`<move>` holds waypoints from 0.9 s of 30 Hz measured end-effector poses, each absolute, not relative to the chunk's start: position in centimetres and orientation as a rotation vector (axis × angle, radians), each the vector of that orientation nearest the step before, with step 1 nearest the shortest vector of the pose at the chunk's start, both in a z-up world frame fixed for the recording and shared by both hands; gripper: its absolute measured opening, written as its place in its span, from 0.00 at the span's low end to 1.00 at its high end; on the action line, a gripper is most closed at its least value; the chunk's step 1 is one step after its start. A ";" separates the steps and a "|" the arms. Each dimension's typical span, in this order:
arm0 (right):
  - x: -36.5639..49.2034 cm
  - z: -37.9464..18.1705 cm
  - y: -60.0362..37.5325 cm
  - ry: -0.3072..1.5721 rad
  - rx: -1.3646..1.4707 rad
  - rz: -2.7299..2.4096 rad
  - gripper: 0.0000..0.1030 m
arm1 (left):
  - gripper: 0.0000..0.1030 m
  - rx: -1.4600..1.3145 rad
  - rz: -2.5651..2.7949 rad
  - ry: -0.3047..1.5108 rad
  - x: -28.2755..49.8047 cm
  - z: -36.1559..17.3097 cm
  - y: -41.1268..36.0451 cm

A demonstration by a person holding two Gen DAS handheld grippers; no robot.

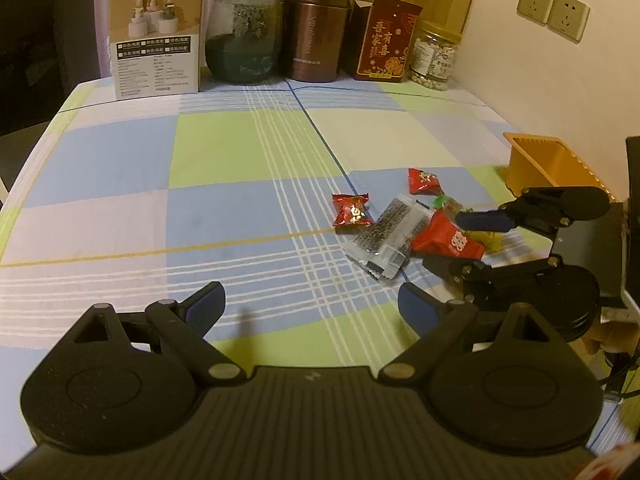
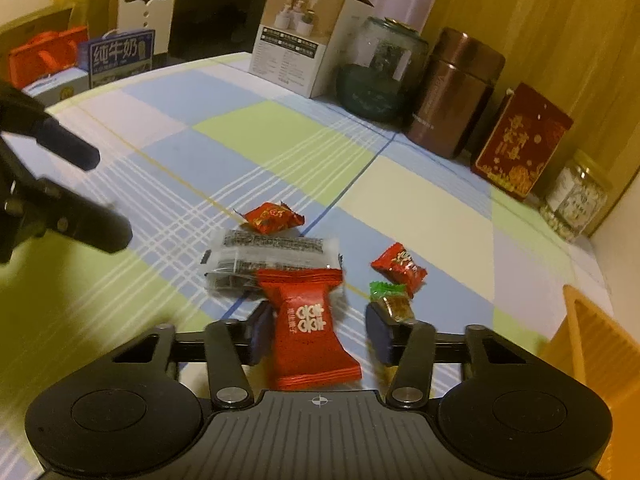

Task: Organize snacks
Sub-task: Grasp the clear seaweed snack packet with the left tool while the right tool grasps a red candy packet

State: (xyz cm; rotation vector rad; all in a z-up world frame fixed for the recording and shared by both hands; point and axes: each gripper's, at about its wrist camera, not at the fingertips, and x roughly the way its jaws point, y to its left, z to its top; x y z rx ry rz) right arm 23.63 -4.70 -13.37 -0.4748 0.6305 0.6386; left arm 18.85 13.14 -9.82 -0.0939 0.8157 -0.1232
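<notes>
**Snack wrappers beside an orange bin**

Meanwhile the right gripper (image 2: 318,330) straddled a red double-happiness candy packet (image 2: 308,320), pads apparently not pressing. The left gripper (image 1: 312,304) gaped, holding nothing. The orange bin (image 1: 548,168) showed no contents; a lidded jar (image 1: 434,56) held pale nuts.

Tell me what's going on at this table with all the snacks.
Someone is sorting wrapped snacks scattered on a checked tablecloth. The right hand-held gripper has its jaws on either side of a large red foil snack packet; its left pad seems to touch, but a gap shows at the right pad. The left hand-held gripper hovers open and empty nearby. A clear packet of dark snacks, two small red candies and a green-wrapped sweet lie loose. An orange plastic bin waits alongside.
</notes>
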 end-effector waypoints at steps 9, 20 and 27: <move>23.5 -11.7 -8.2 0.769 -0.167 0.548 0.29 | 0.89 -0.042 -0.189 0.798 19.5 -10.2 11.6; 21.8 -10.8 -12.2 0.820 0.015 0.449 0.29 | 0.73 0.083 -0.320 0.794 24.0 -12.1 8.4; 22.0 -11.2 -12.5 0.825 0.044 0.440 0.29 | 0.49 0.097 -0.351 0.820 25.3 -13.1 7.3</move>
